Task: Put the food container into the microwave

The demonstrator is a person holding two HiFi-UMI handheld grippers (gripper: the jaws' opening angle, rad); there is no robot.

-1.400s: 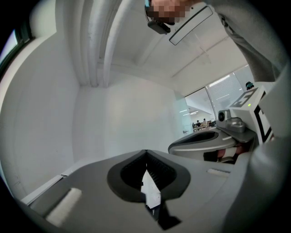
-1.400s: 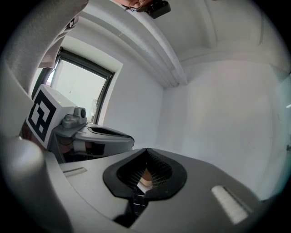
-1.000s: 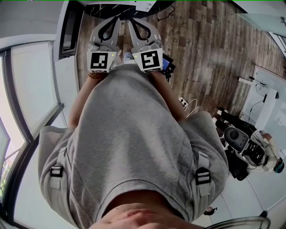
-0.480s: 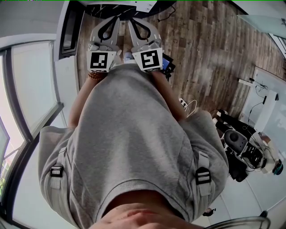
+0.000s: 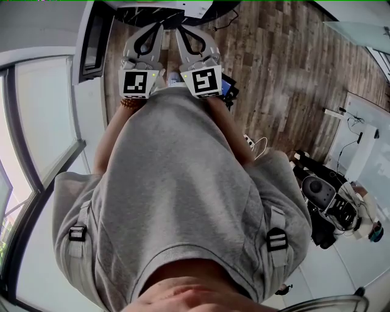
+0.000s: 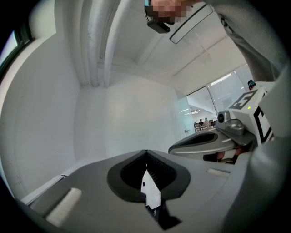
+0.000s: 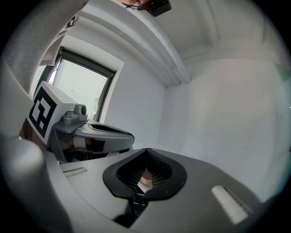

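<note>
1. Food container: it cannot be made out in any view. The left claw (image 5: 158, 27) and right claw (image 5: 181, 30) sit side by side at 12 o'clock in the head view. Each has its jaws pressed together, with no container between them.
2. Microwave: cannot tell. A dark shape (image 5: 164, 11) lies at the 12 o'clock edge, just beyond the claw tips. It is cut off by the frame and too unclear to name.
</note>
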